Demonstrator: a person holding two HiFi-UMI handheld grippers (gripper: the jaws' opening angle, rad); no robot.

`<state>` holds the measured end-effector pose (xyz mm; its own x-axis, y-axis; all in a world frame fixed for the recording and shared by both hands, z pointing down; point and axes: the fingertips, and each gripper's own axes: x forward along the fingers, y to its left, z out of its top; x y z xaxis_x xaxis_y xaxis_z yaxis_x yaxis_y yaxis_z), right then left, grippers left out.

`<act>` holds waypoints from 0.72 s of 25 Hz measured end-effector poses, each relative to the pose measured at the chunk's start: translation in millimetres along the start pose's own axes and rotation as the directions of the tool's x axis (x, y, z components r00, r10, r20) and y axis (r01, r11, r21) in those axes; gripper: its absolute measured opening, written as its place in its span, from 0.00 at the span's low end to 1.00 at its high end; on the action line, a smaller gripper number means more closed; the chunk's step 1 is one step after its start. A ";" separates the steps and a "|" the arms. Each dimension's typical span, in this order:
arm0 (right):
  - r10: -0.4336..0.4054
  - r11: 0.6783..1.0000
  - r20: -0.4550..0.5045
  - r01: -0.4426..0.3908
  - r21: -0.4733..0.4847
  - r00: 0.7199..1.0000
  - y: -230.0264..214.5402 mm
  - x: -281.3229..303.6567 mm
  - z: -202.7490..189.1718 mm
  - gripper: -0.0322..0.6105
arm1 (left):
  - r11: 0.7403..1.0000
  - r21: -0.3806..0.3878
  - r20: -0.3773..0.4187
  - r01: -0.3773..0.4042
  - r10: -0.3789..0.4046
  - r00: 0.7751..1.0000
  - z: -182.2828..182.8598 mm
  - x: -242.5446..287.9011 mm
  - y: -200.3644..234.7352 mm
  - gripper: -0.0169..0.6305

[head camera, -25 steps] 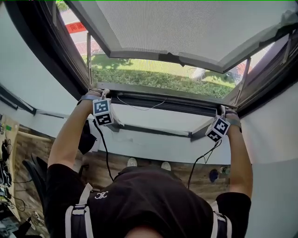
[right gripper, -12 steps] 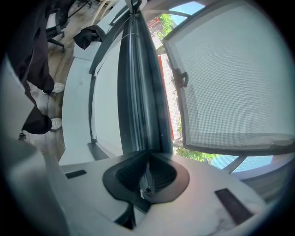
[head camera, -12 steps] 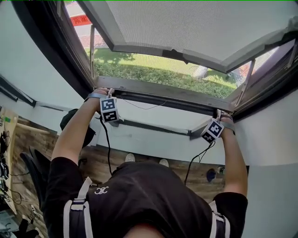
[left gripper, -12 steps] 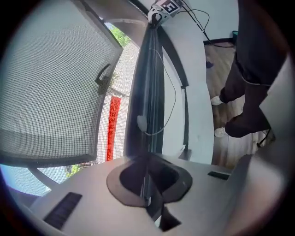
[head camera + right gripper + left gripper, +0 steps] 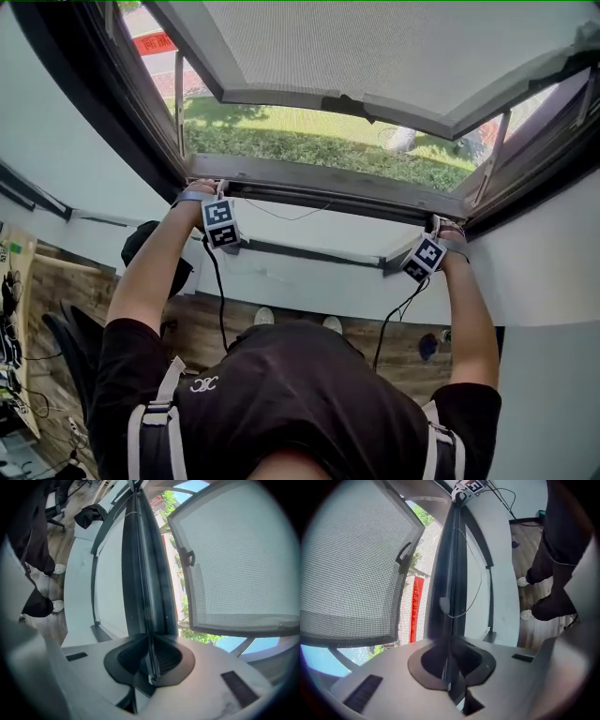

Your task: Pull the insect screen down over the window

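The insect screen's dark pull bar (image 5: 323, 192) lies along the bottom of the window frame, low against the sill. Its fine mesh (image 5: 347, 564) stretches away from the bar in both gripper views (image 5: 234, 559). My left gripper (image 5: 202, 187) holds the bar's left end and my right gripper (image 5: 442, 226) its right end. In the left gripper view the bar's thin edge (image 5: 451, 573) runs between the pads of the left gripper (image 5: 450, 643), and likewise the bar (image 5: 143, 573) in the right gripper (image 5: 151, 645). Both sets of jaws are starting to open, with the pads still on the edge.
The open window sash (image 5: 375, 112) with its handle (image 5: 404, 555) hangs outside above grass (image 5: 309, 141). A thin cord (image 5: 286, 216) sags below the bar. A white ledge (image 5: 309, 272), wood floor (image 5: 56, 300) and a chair (image 5: 66, 337) lie below.
The view has shifted a little. Both grippers stay on the bar at the sill, and the right one sits slightly further left and higher in the picture.
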<state>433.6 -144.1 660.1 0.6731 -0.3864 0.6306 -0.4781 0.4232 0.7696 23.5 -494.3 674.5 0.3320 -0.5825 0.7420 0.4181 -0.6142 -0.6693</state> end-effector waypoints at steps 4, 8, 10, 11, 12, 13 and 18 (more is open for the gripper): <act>0.156 0.987 0.018 -0.157 0.043 0.988 22.9 -1.6 5.1 0.48 | 0.999 -0.029 0.001 -0.029 0.029 1.000 2.4 2.7 -4.0 0.13; 0.160 0.987 -0.007 -0.160 0.022 0.987 27.6 -1.2 3.3 0.47 | 0.998 -0.001 -0.041 0.057 -0.057 0.998 -4.4 -3.3 -18.2 0.24; 0.153 0.988 -0.007 -0.153 0.012 0.988 28.2 -1.8 2.3 0.45 | 0.999 -0.006 -0.025 0.048 -0.048 0.999 -2.2 -0.1 -18.6 0.24; 0.150 0.989 -0.005 -0.150 0.008 0.989 29.0 -1.2 2.5 0.45 | 0.999 -0.012 -0.012 0.034 -0.034 0.999 -1.1 3.2 -17.7 0.24; 0.148 0.989 -0.006 -0.148 0.001 0.989 30.4 0.4 2.0 0.45 | 1.000 -0.015 -0.006 0.025 -0.025 1.000 -1.0 5.2 -17.5 0.24; 0.147 0.989 -0.008 -0.147 -0.002 0.989 31.7 2.3 1.4 0.45 | 0.999 -0.015 -0.011 0.028 -0.028 1.000 -2.0 4.9 -18.3 0.24; 0.179 0.983 -0.045 -0.178 0.041 0.983 31.1 -1.5 3.2 0.48 | 0.999 -0.039 -0.015 0.031 -0.032 0.999 1.3 11.3 -15.8 0.25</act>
<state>415.9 -133.0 683.4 0.6013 -0.2667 0.7532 -0.6129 0.4510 0.6489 21.8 -490.4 693.5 0.3061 -0.5703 0.7623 0.3950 -0.6525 -0.6467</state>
